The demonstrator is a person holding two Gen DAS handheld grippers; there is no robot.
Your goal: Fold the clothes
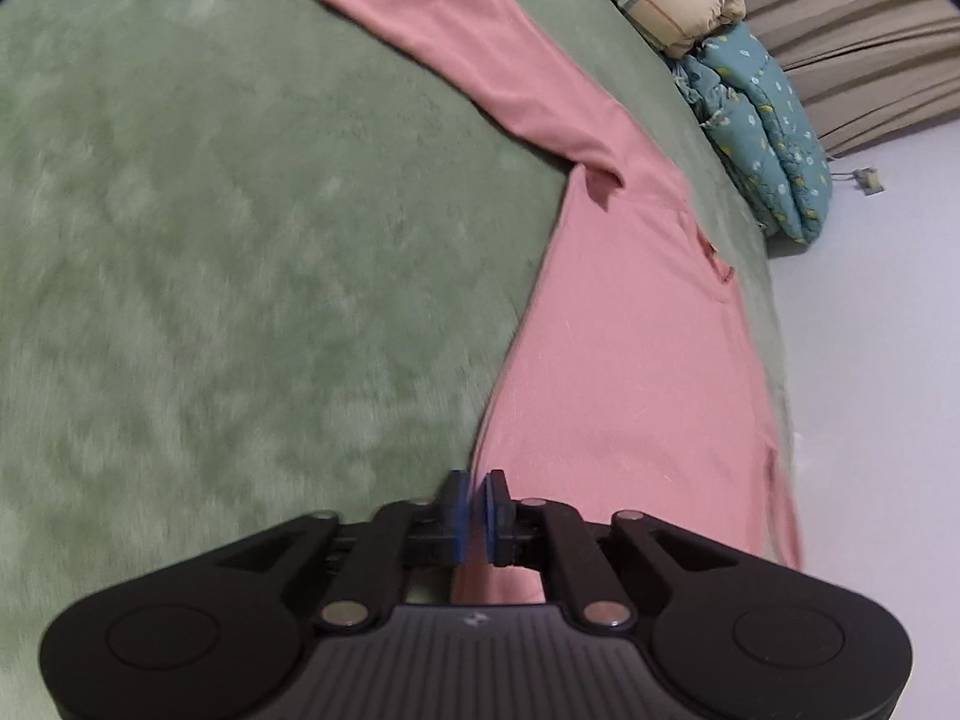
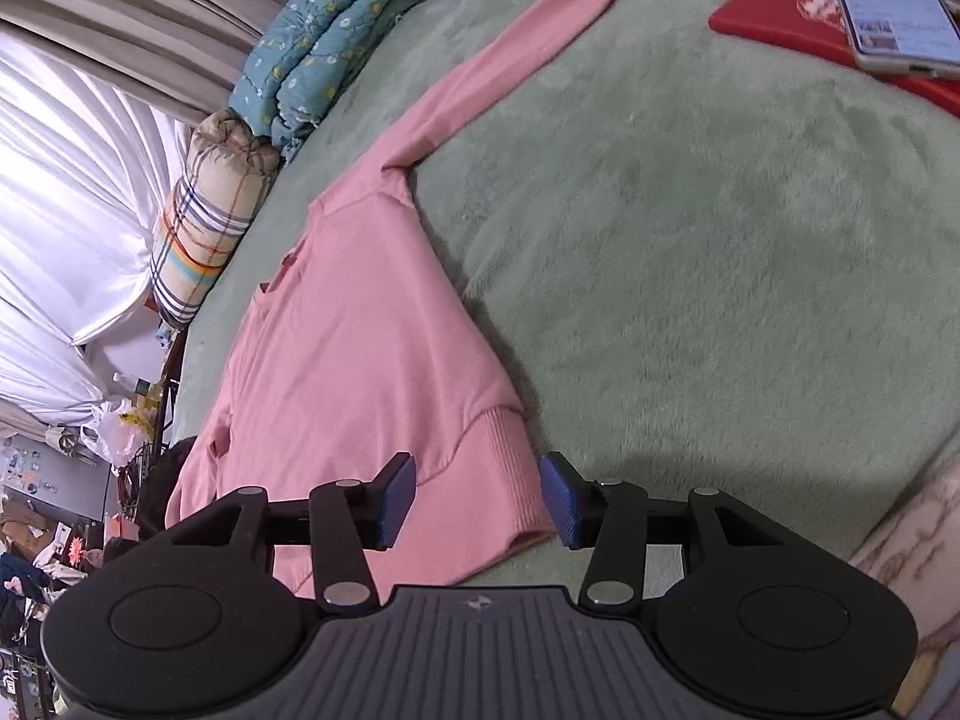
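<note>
While the pink sweater (image 2: 354,324) lies flat on the green blanket (image 2: 720,252), its body runs lengthwise straight ahead of both grippers, hem nearest them and collar farthest. One sleeve (image 2: 516,54) stretches off beyond the shoulder, up and to the right of the right gripper (image 2: 478,498).

That gripper's jaws stand apart, and the ribbed hem corner (image 2: 510,480) lies just below and between the blue pads, which do not press on it. It looks the better placed to take hold of the hem.

From the left wrist camera, the left gripper (image 1: 478,516) has its pads almost together, with a narrow gap. The sweater's side edge (image 1: 516,360) runs forward from just ahead of that gap, with blanket to the left and pink cloth to the right. Whether any cloth is caught between the pads I cannot tell; none shows there.

My guess is that the next fold turns on this: both grippers sit at the hem end, so the cloth would be carried forward along its length.
</note>
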